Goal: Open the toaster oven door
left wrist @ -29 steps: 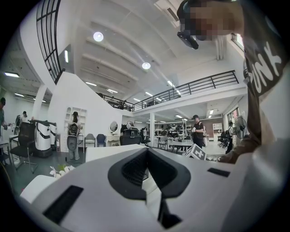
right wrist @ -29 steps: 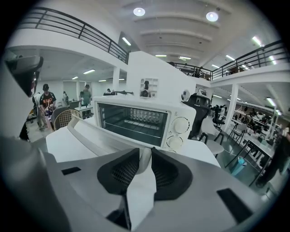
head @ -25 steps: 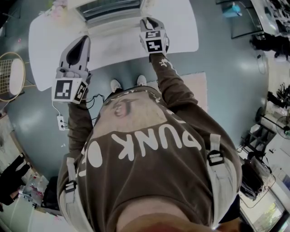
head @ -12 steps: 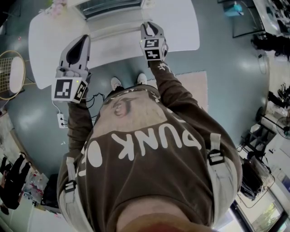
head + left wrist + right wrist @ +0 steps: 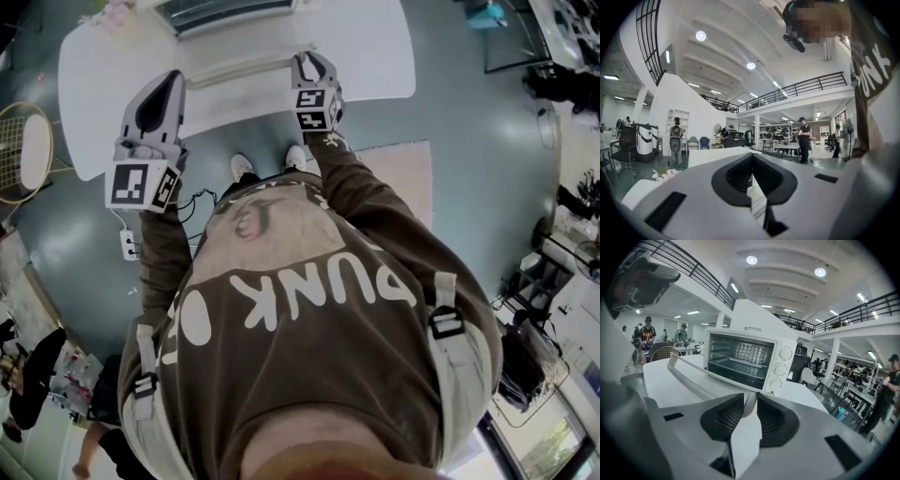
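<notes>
Right gripper [image 5: 750,401]: the pads are closed on the end of the door handle [image 5: 693,383], and the white bar fills the gap between them. This is the handle end on the oven's knob side.

From that grip the handle's long axis runs parallel to the toaster oven [image 5: 750,357] front, across to the side away from the knobs. In the head view the same gripper [image 5: 314,64] sits just in front of the oven [image 5: 225,14], with the bar stretching off toward the person's left.

The door [image 5: 710,373] is hinged along the oven's bottom edge. It is swung down and out from the oven front and lies near flat over the table [image 5: 801,392]. The cavity and rack are in plain sight above it.

Left gripper [image 5: 751,161]: jaws together, nothing between them. In the head view it [image 5: 167,89] is well out from the oven on the side away from the knobs, over the table's near edge [image 5: 94,84]. It points past the oven, not at it, so the right hand is the nearer one and the only one on the door.

Judgement: the opening looks all but done. Any travel left is downward about the hinge, away from the oven face. To let go, the jaws must spread along the bar's axis and the gripper back off from the oven.
</notes>
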{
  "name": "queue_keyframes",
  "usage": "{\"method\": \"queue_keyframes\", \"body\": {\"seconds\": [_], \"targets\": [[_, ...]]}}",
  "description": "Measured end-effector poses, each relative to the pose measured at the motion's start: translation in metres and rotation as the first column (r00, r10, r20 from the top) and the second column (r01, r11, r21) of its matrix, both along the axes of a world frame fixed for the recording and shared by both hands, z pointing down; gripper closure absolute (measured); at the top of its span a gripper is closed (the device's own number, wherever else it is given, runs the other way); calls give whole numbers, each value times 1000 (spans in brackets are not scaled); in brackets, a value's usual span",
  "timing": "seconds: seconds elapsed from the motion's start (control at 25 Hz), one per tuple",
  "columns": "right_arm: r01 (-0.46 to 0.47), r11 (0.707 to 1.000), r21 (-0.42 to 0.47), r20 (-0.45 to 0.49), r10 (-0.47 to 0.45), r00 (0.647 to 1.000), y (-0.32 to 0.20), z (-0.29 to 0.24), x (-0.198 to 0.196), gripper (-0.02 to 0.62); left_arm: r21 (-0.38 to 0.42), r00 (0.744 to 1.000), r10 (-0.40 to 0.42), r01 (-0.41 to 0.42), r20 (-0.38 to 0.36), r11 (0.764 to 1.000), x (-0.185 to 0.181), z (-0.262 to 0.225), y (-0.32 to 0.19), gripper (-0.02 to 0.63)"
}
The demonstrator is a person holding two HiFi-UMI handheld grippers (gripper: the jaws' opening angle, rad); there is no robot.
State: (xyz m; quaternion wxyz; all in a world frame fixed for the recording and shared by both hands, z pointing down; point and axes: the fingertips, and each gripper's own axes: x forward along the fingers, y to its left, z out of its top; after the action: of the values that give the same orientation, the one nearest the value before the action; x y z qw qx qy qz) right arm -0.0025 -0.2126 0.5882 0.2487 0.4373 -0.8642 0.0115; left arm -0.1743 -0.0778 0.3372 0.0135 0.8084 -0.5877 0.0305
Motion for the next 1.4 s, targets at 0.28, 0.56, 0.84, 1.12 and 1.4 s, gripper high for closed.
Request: {"method": "queue_keyframes", "body": {"seconds": [0.28,0.56,0.84,1.12,1.4], "targets": [[-4,1000,-18,-22,4,1000,9,26,5,497,-7,1000,1,-1,3,1000,-1,4,0,603],[-1,998,-66,-62,-3,998,20,57,11,500,-16,1000,-4,4,7,1000,-1,6,3,603],[5,993,-119,-104,-18,994,28,88,16,512,-13,1000,-9,9,15,1000,-1,2,9,603],[-2,986,-164,-98,-14,995,28,105,15,511,-23,999,-20,20,26,1000,-5,4,16,603],[-23,974,-227,-111,-3,994,28,123,16,512,-34,999,-28,29,28,999,-5,5,20,603]]}}
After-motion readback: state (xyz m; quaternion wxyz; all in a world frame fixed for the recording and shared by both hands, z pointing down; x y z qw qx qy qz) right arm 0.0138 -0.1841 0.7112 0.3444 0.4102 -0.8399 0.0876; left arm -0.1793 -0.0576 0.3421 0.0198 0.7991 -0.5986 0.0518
